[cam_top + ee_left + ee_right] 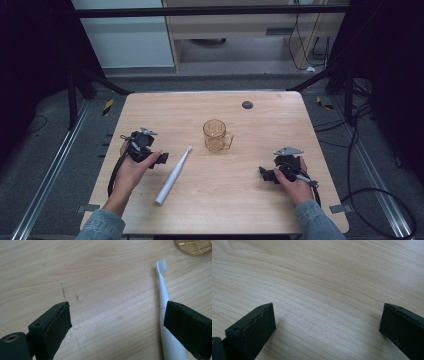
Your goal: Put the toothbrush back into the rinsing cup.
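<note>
Over on your left side, the white toothbrush (173,176) lies flat just beside your left gripper (117,322), jaws spread, nothing held. Center them over the handle before squeezing. Right gripper (327,325) hangs released too.

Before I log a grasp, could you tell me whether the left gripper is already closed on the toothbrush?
No, the left gripper is wide open over the table, and the toothbrush lies flat, passing under one jaw.

We note a white electric toothbrush (173,176) lying flat on the wooden table (225,200), left of centre, bristle head angled toward an amber transparent mug (216,135). The mug stands upright near the table's centre, handle to its right, apart from the toothbrush.
</note>
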A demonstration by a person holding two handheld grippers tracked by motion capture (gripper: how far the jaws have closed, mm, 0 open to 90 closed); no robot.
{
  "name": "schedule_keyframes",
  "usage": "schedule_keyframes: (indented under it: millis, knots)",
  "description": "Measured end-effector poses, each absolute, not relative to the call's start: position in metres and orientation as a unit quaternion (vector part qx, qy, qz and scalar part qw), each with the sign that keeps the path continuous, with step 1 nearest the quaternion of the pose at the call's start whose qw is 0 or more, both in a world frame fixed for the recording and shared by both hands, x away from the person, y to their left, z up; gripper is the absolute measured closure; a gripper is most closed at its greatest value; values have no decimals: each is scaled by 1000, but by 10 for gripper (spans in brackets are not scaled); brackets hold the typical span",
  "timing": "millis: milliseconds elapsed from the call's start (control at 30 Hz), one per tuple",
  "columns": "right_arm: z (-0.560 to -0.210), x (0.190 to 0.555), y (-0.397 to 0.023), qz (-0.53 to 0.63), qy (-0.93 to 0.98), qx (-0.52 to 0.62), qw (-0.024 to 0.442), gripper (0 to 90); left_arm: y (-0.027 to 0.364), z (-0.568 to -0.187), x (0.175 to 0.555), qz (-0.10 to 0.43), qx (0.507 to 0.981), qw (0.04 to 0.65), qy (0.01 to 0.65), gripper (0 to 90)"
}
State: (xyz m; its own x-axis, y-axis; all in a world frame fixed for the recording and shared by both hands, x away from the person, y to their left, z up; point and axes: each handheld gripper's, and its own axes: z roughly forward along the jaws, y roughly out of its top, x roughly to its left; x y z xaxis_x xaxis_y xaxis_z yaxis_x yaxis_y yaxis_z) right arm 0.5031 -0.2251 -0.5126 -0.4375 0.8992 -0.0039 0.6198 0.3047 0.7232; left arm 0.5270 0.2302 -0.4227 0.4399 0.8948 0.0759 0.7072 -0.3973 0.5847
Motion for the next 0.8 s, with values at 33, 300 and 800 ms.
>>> schedule_keyframes:
  millis: [33, 300, 800]
  knots:
    - [-513, 503, -225, 332, 780, 487, 210, 3, 228, -422, 526, 192, 815, 242, 490, 67]
    - [-513, 503, -225, 333, 780, 487, 210, 3, 212, -423, 519, 181, 834, 232, 466, 70]
    - [-513, 504, -225, 332, 781, 485, 211, 3, 181, -434, 520, 156, 854, 221, 444, 105]
